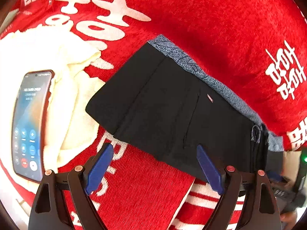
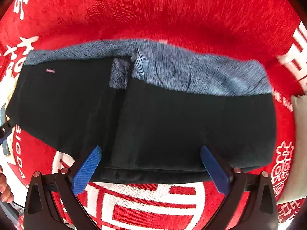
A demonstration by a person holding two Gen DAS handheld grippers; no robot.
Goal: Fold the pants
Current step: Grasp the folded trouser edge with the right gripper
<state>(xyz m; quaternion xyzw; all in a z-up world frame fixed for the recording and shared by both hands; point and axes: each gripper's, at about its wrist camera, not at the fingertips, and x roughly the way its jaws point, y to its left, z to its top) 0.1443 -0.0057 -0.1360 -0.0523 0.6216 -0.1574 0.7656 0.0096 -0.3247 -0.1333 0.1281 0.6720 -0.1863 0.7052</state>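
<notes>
The pants (image 1: 172,105) lie folded into a compact dark bundle on a red blanket (image 1: 211,19) printed with white characters. The outer cloth is black, and a strip of speckled blue-grey lining (image 1: 220,88) shows along the far edge of the bundle. A small pink label (image 1: 210,98) sits on the black cloth near that strip.

In the left wrist view, the left gripper (image 1: 155,169) hovers over the near edge of the bundle with its blue fingers (image 1: 99,168) spread wide. One finger is over the blanket just beside the pants, and the other is over the black cloth. Nothing is clamped between them.

To the left of the pants, a phone (image 1: 28,126) with a lit screen rests on a cream cloth (image 1: 73,95), which lies on the blanket just beside the bundle.

In the right wrist view, the pants (image 2: 163,124) fill the middle of the frame, with the blue-grey lining (image 2: 191,72) showing broadly along the far side; this view is blurred. The right gripper (image 2: 151,169) sits at the near edge of the bundle, its blue fingers (image 2: 86,170) wide apart and holding nothing. Red blanket (image 2: 153,15) surrounds the bundle on all sides. A pale cushion (image 2: 300,134) shows at the right edge of the frame.
</notes>
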